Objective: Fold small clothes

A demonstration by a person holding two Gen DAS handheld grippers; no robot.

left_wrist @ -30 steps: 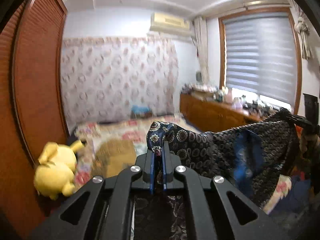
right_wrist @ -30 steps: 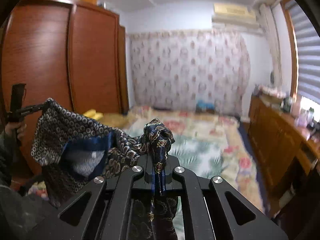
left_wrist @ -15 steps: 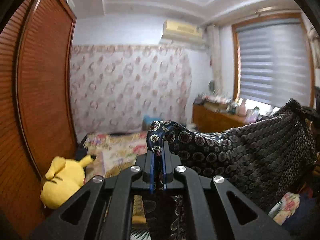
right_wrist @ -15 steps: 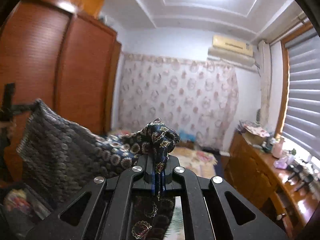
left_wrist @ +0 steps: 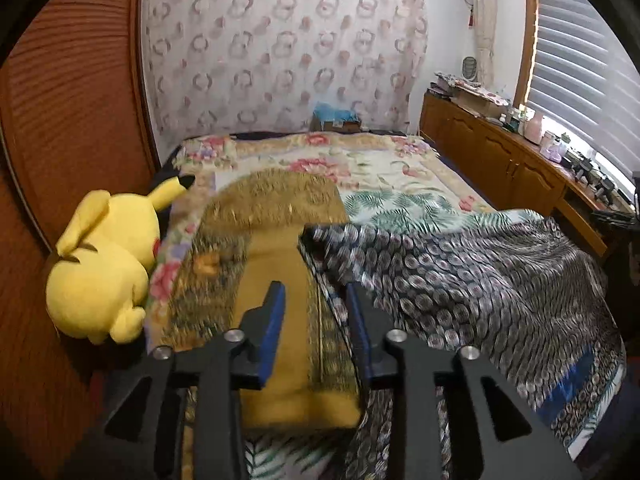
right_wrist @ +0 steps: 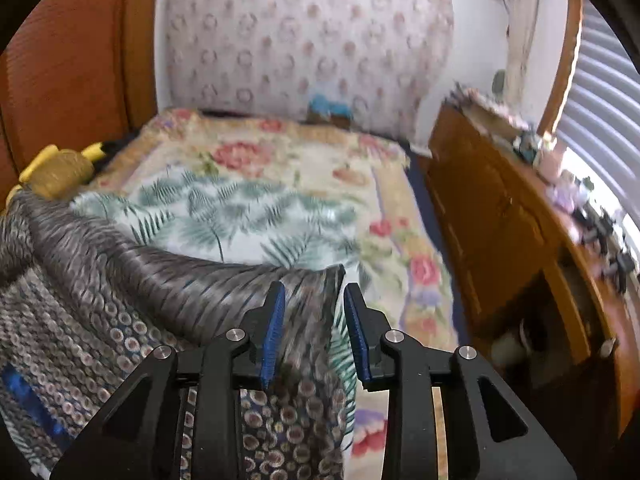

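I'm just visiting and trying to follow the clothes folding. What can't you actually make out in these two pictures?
- Dark patterned garment: its near edge runs under the left gripper in the left view, and motion blur smears its print in the right view.
- Yellow plush toy: half hidden behind the garment in the right view.
- Small items on the wooden sideboard: too small; blurred in the right view.

Garment (left_wrist: 460, 280) now released, both grippers opening.
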